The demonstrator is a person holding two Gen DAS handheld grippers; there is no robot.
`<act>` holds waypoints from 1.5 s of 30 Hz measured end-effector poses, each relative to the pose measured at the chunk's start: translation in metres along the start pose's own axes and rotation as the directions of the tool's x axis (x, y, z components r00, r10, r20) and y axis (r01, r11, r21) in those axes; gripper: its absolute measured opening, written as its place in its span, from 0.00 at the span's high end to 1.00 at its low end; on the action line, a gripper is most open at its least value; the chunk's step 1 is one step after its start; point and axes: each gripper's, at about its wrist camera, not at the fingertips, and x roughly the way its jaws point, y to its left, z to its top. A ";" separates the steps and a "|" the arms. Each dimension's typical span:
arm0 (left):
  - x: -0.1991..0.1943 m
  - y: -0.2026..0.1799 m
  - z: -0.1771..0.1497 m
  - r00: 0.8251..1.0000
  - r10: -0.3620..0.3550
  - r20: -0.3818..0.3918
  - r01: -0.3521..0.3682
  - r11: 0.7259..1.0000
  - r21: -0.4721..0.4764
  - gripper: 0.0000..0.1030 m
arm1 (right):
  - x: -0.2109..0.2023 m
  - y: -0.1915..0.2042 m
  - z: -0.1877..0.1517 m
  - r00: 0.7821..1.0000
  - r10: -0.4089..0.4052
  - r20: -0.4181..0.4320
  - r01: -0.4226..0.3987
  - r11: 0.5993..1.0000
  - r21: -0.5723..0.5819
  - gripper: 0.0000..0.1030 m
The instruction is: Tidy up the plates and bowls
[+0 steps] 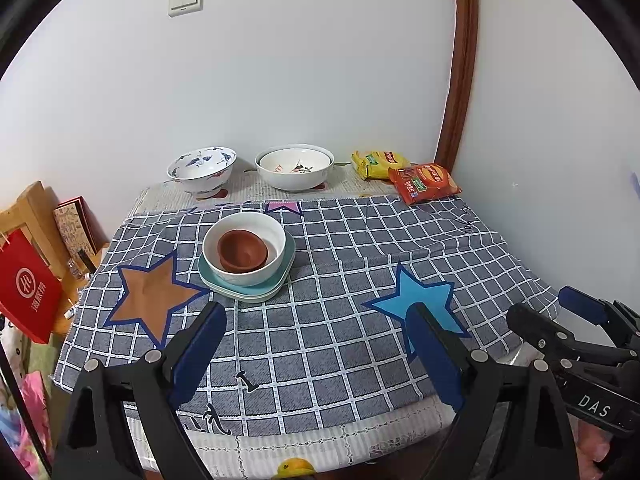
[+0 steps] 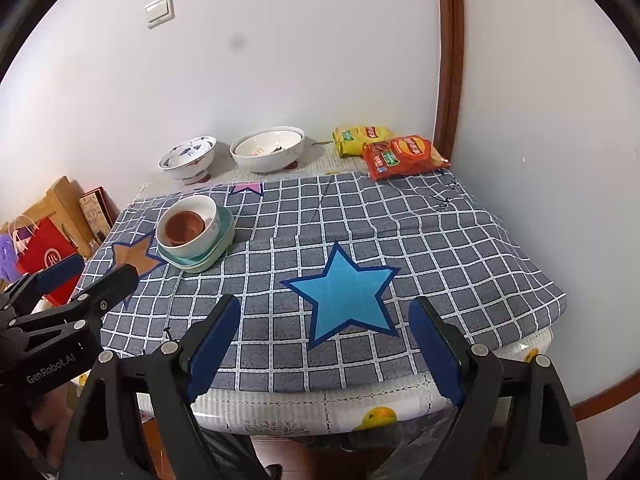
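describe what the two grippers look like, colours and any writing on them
Both look alike: each hand-held gripper, left and right, has a black frame with silver rivets and two long fingers faced with dark blue pads. White lettering marks the bodies: "GenRobot.AI" on the left, "DAS" on the right. No cables or sleeves show.

White lettering "DAS" on the black body of the right gripper [image 1: 576, 312], seen from the left wrist view. White lettering "GenRobot.AI" on the black body of the left gripper [image 2: 86, 276], seen from the right wrist view. White circular logo with characters on the red paper bag [image 1: 30, 284]; characters not legible. Print on the red snack packet [image 2: 404, 156] and yellow snack packet [image 2: 360, 138] too small to read.
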 end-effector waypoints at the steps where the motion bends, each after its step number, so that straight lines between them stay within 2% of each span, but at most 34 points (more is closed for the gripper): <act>1: 0.000 0.000 0.000 1.000 0.000 0.000 0.000 1.000 0.000 0.12 | 0.000 0.000 0.000 1.000 0.000 0.001 0.000 1.000 0.000 0.17; 45: -0.007 0.003 0.001 1.000 -0.010 0.002 0.010 1.000 -0.006 0.12 | -0.008 0.007 0.001 1.000 -0.004 0.026 0.004 1.000 -0.008 0.17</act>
